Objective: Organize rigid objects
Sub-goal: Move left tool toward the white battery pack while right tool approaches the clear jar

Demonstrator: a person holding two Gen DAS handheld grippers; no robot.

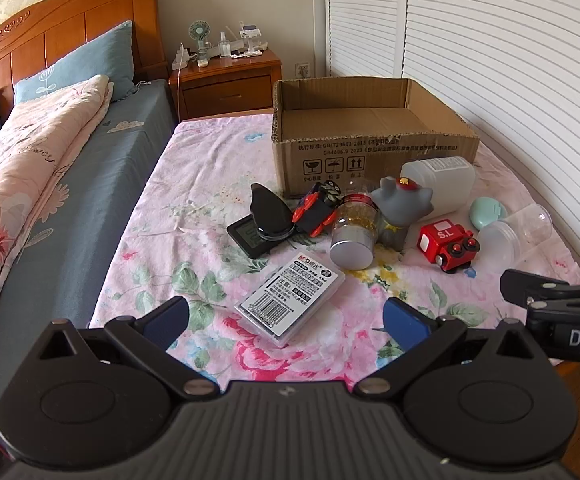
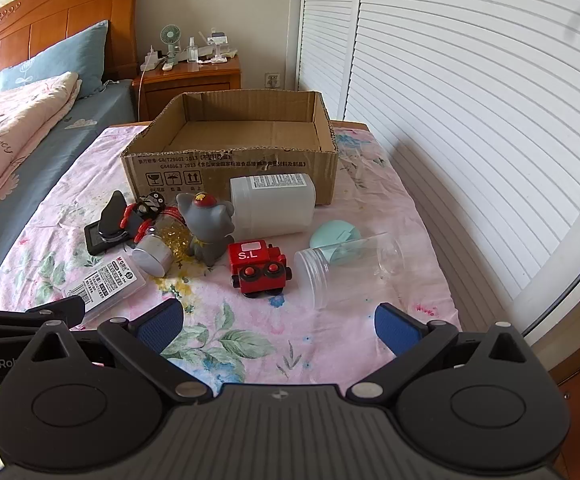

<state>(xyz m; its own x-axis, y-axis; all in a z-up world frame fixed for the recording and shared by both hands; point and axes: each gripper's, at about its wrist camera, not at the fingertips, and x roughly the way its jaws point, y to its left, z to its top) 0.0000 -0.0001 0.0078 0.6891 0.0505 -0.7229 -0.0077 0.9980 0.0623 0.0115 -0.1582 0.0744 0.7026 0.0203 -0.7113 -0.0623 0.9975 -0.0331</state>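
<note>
An open cardboard box (image 1: 370,148) (image 2: 230,168) stands at the far side of a floral cloth. In front of it lie a flat clear case with a barcode label (image 1: 290,298) (image 2: 106,282), a glitter jar (image 1: 352,232) (image 2: 162,246), a grey cat figure (image 1: 400,210) (image 2: 208,224), a red toy train (image 1: 446,246) (image 2: 258,266), a white jug (image 1: 438,188) (image 2: 274,204), a clear tube (image 1: 514,228) (image 2: 346,268) and a mint case (image 1: 486,212) (image 2: 334,236). My left gripper (image 1: 286,326) is open, just short of the flat case. My right gripper (image 2: 278,328) is open, near the train.
A black thermometer (image 1: 250,236) (image 2: 98,238), a black teardrop object (image 1: 270,212) (image 2: 114,210) and a red-wheeled toy car (image 1: 318,206) (image 2: 142,216) lie at the left. A bed (image 1: 50,168) runs along the left, a nightstand (image 1: 226,84) behind, louvred doors (image 2: 470,100) on the right.
</note>
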